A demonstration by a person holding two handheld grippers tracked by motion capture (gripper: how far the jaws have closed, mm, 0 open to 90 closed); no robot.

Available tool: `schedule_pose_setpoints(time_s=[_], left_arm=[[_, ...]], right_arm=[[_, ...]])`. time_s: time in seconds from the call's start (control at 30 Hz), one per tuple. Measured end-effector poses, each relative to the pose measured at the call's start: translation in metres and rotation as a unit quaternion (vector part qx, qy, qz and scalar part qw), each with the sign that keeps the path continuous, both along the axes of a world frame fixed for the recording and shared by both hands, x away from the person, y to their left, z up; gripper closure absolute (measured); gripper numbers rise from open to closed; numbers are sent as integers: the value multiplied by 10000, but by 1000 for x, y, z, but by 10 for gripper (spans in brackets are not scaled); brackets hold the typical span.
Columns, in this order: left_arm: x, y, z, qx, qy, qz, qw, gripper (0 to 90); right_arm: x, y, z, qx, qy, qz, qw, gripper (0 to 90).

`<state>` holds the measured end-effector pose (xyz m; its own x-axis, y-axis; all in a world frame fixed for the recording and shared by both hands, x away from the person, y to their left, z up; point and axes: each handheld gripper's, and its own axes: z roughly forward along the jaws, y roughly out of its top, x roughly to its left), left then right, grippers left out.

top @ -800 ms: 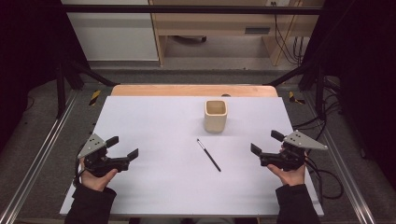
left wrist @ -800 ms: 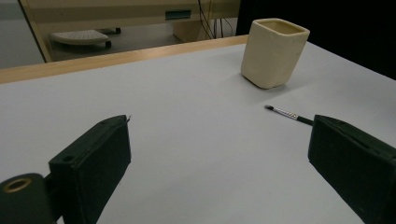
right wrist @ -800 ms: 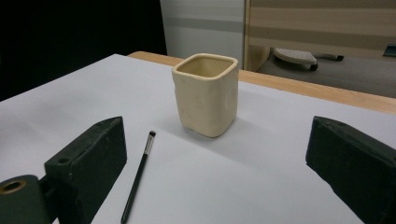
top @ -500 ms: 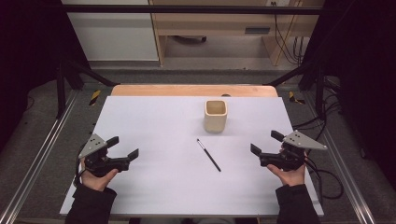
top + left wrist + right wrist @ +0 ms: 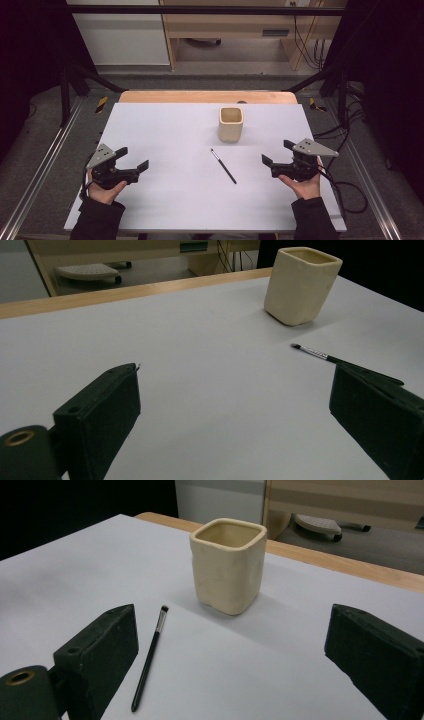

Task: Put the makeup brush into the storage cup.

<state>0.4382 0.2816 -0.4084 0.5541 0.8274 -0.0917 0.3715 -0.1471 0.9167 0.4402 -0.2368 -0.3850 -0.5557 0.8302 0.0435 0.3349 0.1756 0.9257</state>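
1. Brush (image 5: 223, 166) lies flat on the white surface (image 5: 165, 130), roughly centre, a little right of middle. Bristle tip points far-left, handle end points near-right. Nothing touches it.
2. Cup (image 5: 231, 123), cream, square-ish with rounded corners, stands upright just beyond the brush, near its tip but apart from it. Looks empty as far as the inside can be seen.
3. Left hand-held gripper (image 5: 134, 163) rests at the near-left of the surface, jaws spread wide, holding nothing, well apart from the brush.
4. Right hand-held gripper (image 5: 278, 159) is at the near-right, jaws also spread, holding nothing. It is the nearer one to the brush.
5. Handling, brush (judgement): very light, thin, stiff handle, probably smooth and round, so it may roll or skid when a jaw nudges it. It lies flush on the surface, so the jaws need to come down low on either side of it.
6. Where to grip (judgement): mid-handle on the black part (image 5: 146, 668), jaws across the shaft, not along it. Avoid the soft bristle tip (image 5: 163, 609) and the silver band just behind it.
7. Handling, cup (judgement): looks like ceramic, stiff, moderately heavy, breakable if knocked over. Thick rim (image 5: 229, 532) gives a wall to pinch if it needs steadying.
8. Risk (judgement): the brush pivots or slips out if gripped near one end.
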Motion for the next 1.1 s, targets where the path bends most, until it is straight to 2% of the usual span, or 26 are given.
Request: schedule_pose_setpoints(time_s=[0.33, 0.57, 0.73, 0.8, 0.9, 0.93, 1.1], left_arm=[[1, 1, -2, 26, 35, 9, 10000, 58], [1, 0, -3, 52, 57, 12, 10000, 58], [2, -1, -4, 85, 77, -9, 9999, 58], [2, -1, -4, 94, 81, -12, 9999, 58], [2, -1, -4, 93, 85, -11, 9999, 58], [2, -1, -5, 96, 90, -19, 9999, 58], [2, -2, -5, 107, 99, -26, 9999, 58]], right_arm=[[5, 18, 5, -255, 139, 142, 9995, 82], [11, 33, 13, -318, 267, 233, 9989, 101], [18, 47, 17, -500, 393, 333, 9974, 104], [24, 56, 17, -652, 468, 382, 9960, 104], [25, 59, 17, -673, 523, 389, 9956, 107], [28, 65, 16, -759, 596, 413, 9945, 108], [33, 73, 15, -874, 676, 463, 9928, 107]])
